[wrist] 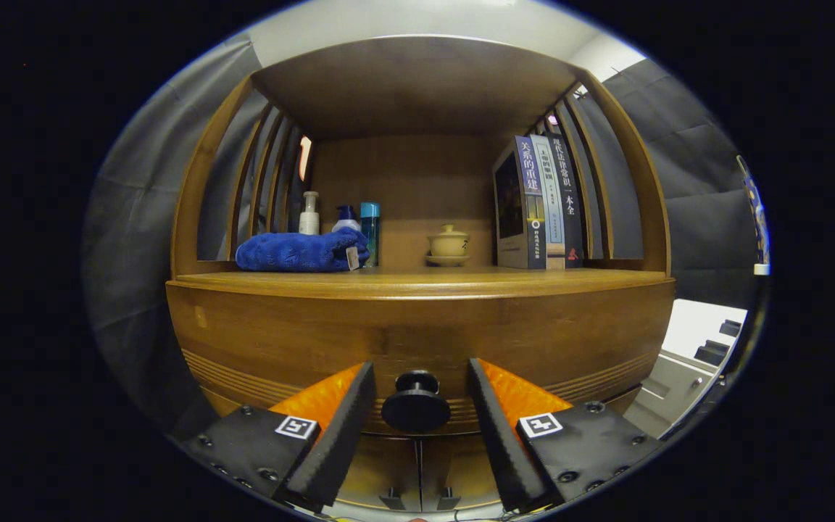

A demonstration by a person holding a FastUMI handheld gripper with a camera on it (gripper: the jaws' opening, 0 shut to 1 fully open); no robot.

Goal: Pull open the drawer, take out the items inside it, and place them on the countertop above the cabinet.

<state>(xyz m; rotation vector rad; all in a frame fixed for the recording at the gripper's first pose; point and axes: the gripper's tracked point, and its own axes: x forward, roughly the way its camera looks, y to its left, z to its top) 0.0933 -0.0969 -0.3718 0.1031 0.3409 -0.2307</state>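
The drawer (pixel 417 337) sits shut in front of me, a wide front of warm brown wood with fine grooves along its lower edge. Its round black knob (pixel 416 404) stands out from the middle of the front, low down, between the spread fingers of my gripper (pixel 420 377), neither finger touching it. Right above the drawer runs the surface (pixel 417 278), a flat wooden top.

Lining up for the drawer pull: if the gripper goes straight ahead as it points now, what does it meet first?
Most likely the black knob, sitting between the open gripper's fingers, with the wooden drawer front right behind it; depth is hard to judge.
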